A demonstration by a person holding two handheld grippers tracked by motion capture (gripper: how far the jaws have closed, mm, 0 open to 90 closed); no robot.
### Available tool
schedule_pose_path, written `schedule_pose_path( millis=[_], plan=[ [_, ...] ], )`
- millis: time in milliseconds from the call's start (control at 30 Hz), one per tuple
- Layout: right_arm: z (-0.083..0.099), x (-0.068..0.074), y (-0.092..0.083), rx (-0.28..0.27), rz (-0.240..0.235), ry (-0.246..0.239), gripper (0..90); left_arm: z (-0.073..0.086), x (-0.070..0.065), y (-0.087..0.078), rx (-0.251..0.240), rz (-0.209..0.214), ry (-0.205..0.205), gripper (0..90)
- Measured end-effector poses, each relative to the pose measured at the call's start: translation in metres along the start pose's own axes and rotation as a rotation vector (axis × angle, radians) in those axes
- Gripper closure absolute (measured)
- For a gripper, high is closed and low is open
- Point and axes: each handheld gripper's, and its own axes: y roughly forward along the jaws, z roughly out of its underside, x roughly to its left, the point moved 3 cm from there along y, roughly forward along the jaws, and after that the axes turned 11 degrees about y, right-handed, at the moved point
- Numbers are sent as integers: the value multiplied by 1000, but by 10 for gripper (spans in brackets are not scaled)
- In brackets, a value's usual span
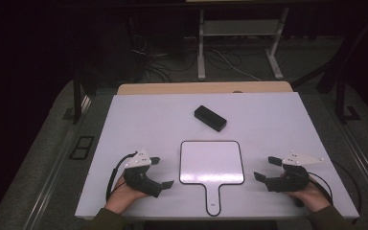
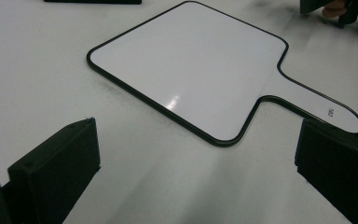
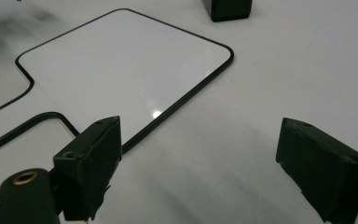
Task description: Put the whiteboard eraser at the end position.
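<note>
A white paddle-shaped board with a black rim lies flat near the table's front edge, its handle toward the person. A black rectangular block lies behind it. My left gripper rests to the left of the board, jaws wide apart with nothing between them; in the left gripper view the board lies ahead on bare table. My right gripper sits to the right of the board, open and empty; in the right gripper view the board and the block lie ahead.
The white table top has a wooden strip along its far edge. Beyond it on the dark floor stand a white desk frame and loose cables. Metal rails flank the table.
</note>
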Motion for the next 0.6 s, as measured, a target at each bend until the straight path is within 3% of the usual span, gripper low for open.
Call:
schedule_pose_path(
  millis=[600],
  plan=[
    [1, 1, 1, 17, 6, -21, 129, 1, 1, 1, 4, 3, 2, 0]
  ],
)
